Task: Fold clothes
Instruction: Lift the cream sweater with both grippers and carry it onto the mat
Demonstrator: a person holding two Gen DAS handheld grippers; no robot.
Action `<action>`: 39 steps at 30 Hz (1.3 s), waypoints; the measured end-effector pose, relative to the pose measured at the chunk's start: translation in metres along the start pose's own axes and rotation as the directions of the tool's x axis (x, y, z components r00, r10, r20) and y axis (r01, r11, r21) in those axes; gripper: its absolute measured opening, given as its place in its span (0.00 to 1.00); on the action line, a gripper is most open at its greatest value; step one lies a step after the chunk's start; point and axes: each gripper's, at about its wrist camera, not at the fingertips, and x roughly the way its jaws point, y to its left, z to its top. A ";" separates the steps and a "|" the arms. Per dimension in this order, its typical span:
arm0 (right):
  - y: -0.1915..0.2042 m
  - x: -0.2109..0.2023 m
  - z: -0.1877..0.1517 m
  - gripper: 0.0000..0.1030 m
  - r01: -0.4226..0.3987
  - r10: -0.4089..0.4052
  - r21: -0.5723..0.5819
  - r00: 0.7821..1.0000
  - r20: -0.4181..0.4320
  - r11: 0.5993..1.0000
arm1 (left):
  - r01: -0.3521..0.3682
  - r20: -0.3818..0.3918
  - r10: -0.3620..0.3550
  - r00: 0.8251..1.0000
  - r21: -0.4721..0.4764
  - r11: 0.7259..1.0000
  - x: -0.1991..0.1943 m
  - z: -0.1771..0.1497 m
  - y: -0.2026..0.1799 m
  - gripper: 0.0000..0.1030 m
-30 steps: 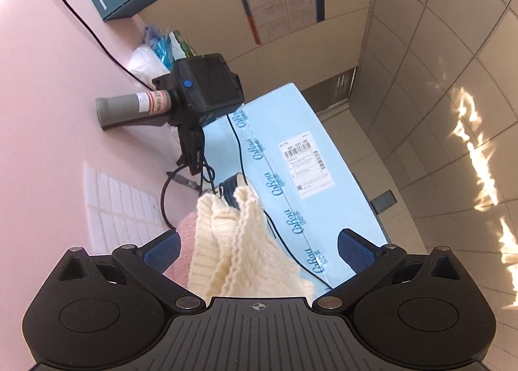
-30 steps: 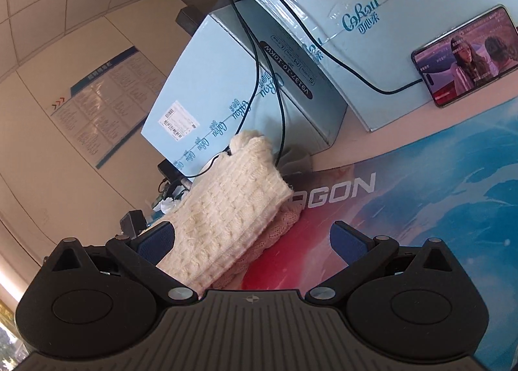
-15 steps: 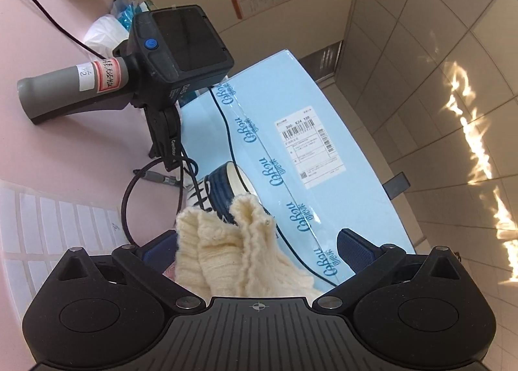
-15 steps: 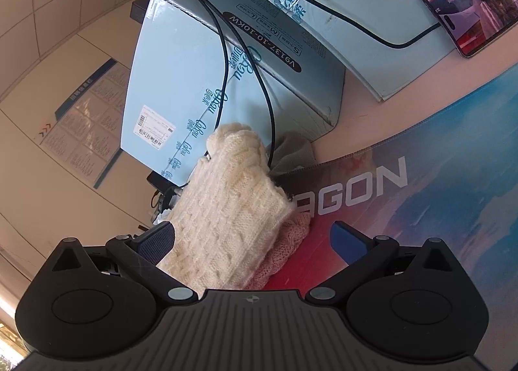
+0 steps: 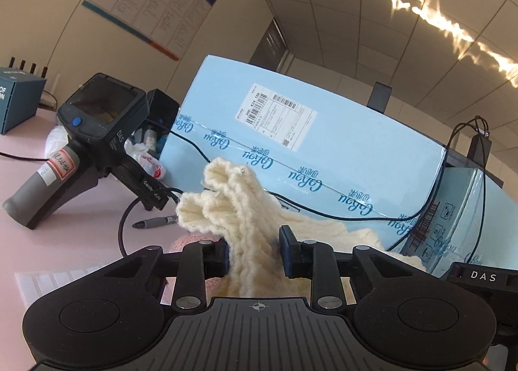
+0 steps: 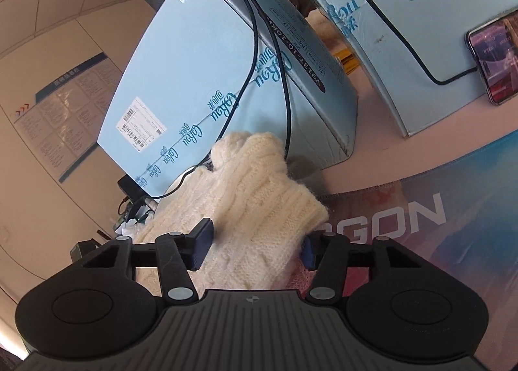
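A cream cable-knit garment (image 5: 226, 205) lies bunched on the desk in front of pale blue boxes. My left gripper (image 5: 254, 252) is shut on a raised fold of it, and the cuff ends stick up past the fingers. In the right wrist view the same cream knit (image 6: 252, 189) fills the gap of my right gripper (image 6: 255, 249), whose fingers press on both sides of a thick fold. A pink knit piece (image 6: 299, 278) shows under the cream one, and again as the pink knit (image 5: 189, 241) by the left finger.
Pale blue cartons (image 5: 323, 157) with black cables stand right behind the garment. A grey-handled device (image 5: 81, 144), a pen (image 5: 152, 223) and a teal box (image 5: 16, 102) sit on the pink desk to the left. A phone (image 6: 495, 60) leans on a carton above a printed desk mat (image 6: 453, 241).
Both grippers went from wide open to closed on the cream knit. The left wrist view swung round from tilted to level, and the knit fold now stands higher.
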 end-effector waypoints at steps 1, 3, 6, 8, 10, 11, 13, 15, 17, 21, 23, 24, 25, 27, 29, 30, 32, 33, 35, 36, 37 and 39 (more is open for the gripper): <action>0.005 -0.005 -0.001 0.34 0.004 -0.003 -0.037 1.000 0.024 0.999 | 0.004 0.010 -0.004 1.000 0.010 1.000 -0.002 0.000 -0.001 0.19; 0.018 -0.015 -0.001 0.25 -0.014 0.021 -0.111 0.998 0.063 0.994 | 0.000 0.024 0.000 1.000 0.011 1.000 -0.005 0.001 -0.001 0.18; 0.037 -0.035 -0.001 0.20 -0.081 0.101 -0.195 0.990 0.097 0.977 | -0.003 0.052 0.003 0.999 0.003 1.000 -0.010 0.002 0.001 0.17; 0.049 -0.051 -0.001 0.19 -0.139 0.170 -0.241 0.979 0.113 0.961 | 0.007 0.127 -0.007 0.992 0.000 1.000 -0.021 0.004 0.002 0.17; 0.060 -0.071 -0.002 0.18 -0.195 0.242 -0.305 0.962 0.126 0.932 | 0.016 0.212 -0.020 0.977 0.019 1.000 -0.035 0.005 -0.001 0.17; 0.066 -0.081 -0.003 0.18 -0.221 0.278 -0.337 0.952 0.131 0.915 | 0.025 0.251 -0.032 0.967 0.033 0.999 -0.044 0.005 -0.004 0.17; 0.070 -0.101 -0.003 0.18 -0.258 0.328 -0.377 0.935 0.134 0.890 | 0.044 0.289 -0.058 0.956 0.055 0.998 -0.060 0.005 -0.012 0.17; 0.070 -0.121 -0.002 0.18 -0.286 0.365 -0.402 0.921 0.135 0.870 | 0.076 0.291 -0.094 0.952 0.072 0.995 -0.077 0.001 -0.022 0.17; 0.065 -0.141 0.000 0.17 -0.300 0.384 -0.412 0.913 0.137 0.861 | 0.106 0.271 -0.126 0.954 0.090 0.990 -0.091 -0.003 -0.037 0.17; 0.034 -0.175 0.007 0.17 -0.265 0.344 -0.395 0.928 0.143 0.880 | 0.200 0.205 -0.215 0.955 0.088 0.976 -0.111 -0.013 -0.065 0.17; 0.012 -0.189 0.011 0.17 -0.217 0.290 -0.381 0.946 0.146 0.899 | 0.253 0.143 -0.263 0.954 0.083 0.964 -0.115 -0.021 -0.080 0.17; 0.000 -0.196 0.013 0.17 -0.193 0.262 -0.369 0.954 0.146 0.909 | 0.278 0.107 -0.287 0.952 0.091 0.956 -0.117 -0.027 -0.089 0.17; -0.014 -0.202 0.016 0.17 -0.171 0.232 -0.344 0.962 0.145 0.923 | 0.303 0.071 -0.311 0.948 0.098 0.948 -0.119 -0.033 -0.098 0.17; -0.045 -0.214 0.023 0.17 -0.129 0.172 -0.283 0.976 0.136 0.950 | 0.353 -0.002 -0.355 0.935 0.109 0.929 -0.122 -0.045 -0.116 0.17; -0.076 -0.226 0.031 0.17 -0.083 0.112 -0.217 0.986 0.123 0.972 | 0.403 -0.075 -0.396 0.915 0.115 0.908 -0.126 -0.057 -0.135 0.17; -0.090 -0.230 0.035 0.17 -0.052 0.076 -0.189 0.989 0.124 0.981 | 0.427 -0.111 -0.415 0.903 0.117 0.897 -0.128 -0.063 -0.144 0.17; -0.117 -0.238 0.043 0.17 0.012 0.005 -0.133 0.992 0.125 0.991 | 0.489 -0.231 -0.457 0.859 0.102 0.866 -0.127 -0.076 -0.159 0.18; -0.131 -0.242 0.047 0.17 0.044 -0.030 -0.104 0.992 0.124 0.994 | 0.519 -0.292 -0.476 0.830 0.090 0.850 -0.126 -0.082 -0.166 0.20; -0.155 -0.251 0.051 0.17 0.115 -0.106 -0.065 0.985 0.133 0.991 | 0.572 -0.367 -0.511 0.777 0.075 0.817 -0.124 -0.089 -0.174 0.24; -0.164 -0.253 0.051 0.18 0.152 -0.143 -0.052 0.980 0.139 0.987 | 0.598 -0.401 -0.527 0.749 0.065 0.799 -0.122 -0.093 -0.177 0.30; -0.173 -0.255 0.051 0.18 0.185 -0.178 -0.040 0.974 0.143 0.982 | 0.622 -0.435 -0.542 0.719 0.055 0.781 -0.121 -0.096 -0.181 0.38; -0.187 -0.257 0.047 0.18 0.234 -0.229 -0.021 0.963 0.145 0.972 | 0.644 -0.474 -0.553 0.685 0.041 0.764 -0.119 -0.099 -0.184 0.57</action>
